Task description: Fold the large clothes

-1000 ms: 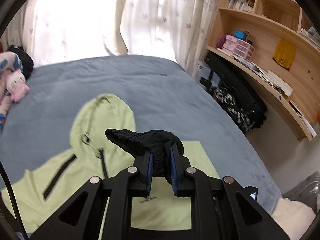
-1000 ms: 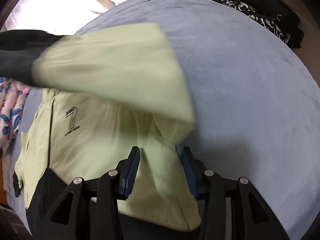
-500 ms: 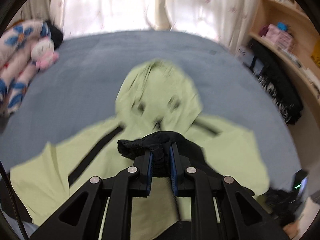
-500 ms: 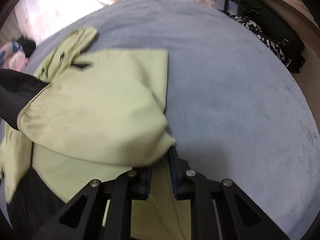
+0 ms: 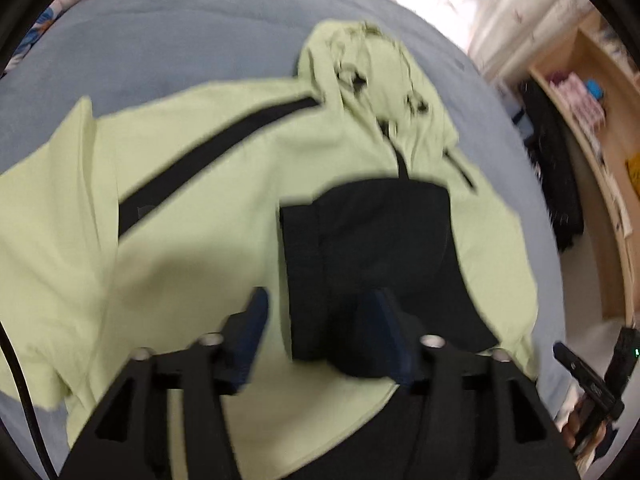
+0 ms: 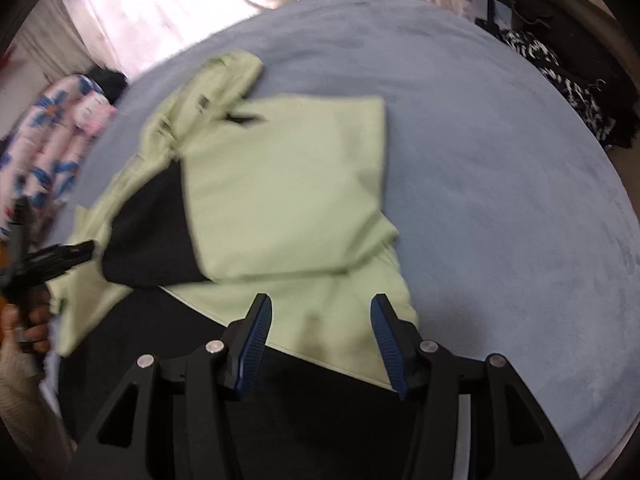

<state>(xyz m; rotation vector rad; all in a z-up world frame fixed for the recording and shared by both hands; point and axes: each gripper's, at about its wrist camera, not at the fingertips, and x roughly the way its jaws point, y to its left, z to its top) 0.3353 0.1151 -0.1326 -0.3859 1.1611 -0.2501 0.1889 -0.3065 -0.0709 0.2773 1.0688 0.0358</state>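
A light green hoodie (image 5: pixel 200 208) lies face up on the blue-grey bed (image 6: pixel 500 160), its hood (image 5: pixel 372 72) at the far end. One sleeve (image 6: pixel 280 184) is folded across the chest, and its black cuff (image 5: pixel 368 240) lies flat on the body. My left gripper (image 5: pixel 320 300) hovers low over that cuff; its jaws are opening, and the cuff's near end lies between them with no pad pressing it. My right gripper (image 6: pixel 320 302) is over the hoodie's lower right side, its jaws opening with only flat green cloth beneath. The picture is blurred.
Plush toys and flowered bedding (image 6: pixel 48 128) sit at the bed's far left. Light curtains (image 6: pixel 180 8) hang behind the bed. Wooden shelves (image 5: pixel 600 120) and dark clothes (image 6: pixel 560 72) are beside the bed on the right. A hand (image 6: pixel 32 320) holds the left gripper.
My left gripper came down with the black cuff, laid the sleeve across the chest and opened. My right gripper shut on the fold half a second ago, then opened and rose.
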